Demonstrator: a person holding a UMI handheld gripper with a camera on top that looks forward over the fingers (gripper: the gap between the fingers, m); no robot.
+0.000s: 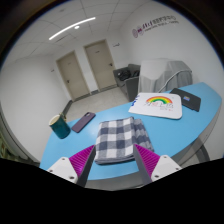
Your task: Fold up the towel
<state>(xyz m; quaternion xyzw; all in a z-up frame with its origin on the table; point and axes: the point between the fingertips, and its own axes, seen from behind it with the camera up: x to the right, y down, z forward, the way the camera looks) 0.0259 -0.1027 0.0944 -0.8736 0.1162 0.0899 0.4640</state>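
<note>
Claw (114,163): wide open, gripping nothing, hanging a bit above the near edge of the table, pink pads (84,158) facing inward.
Towel (121,139): grey plaid, lying flat on the table just ahead of the claw, near end sitting in the gap between the two fingers, not touched by either as far as can be told. Looks already doubled over, roughly rectangular, a bit skewed.
Table (190,128): bright blue top, curving away past the towel to the right.
Phone (83,121): dark, flat on the table, beyond the left finger, just left of the towel's far end.
Cup (60,125): teal, upright, left of the phone, well apart from the towel.
Rainbow board (157,105): white with a rainbow picture, lying flat beyond the towel, ahead and to the right.
Dark case (186,100): flat, just past the rainbow board, farther right.
Doors (84,68): two pale ones in the far wall, way beyond the table.
</note>
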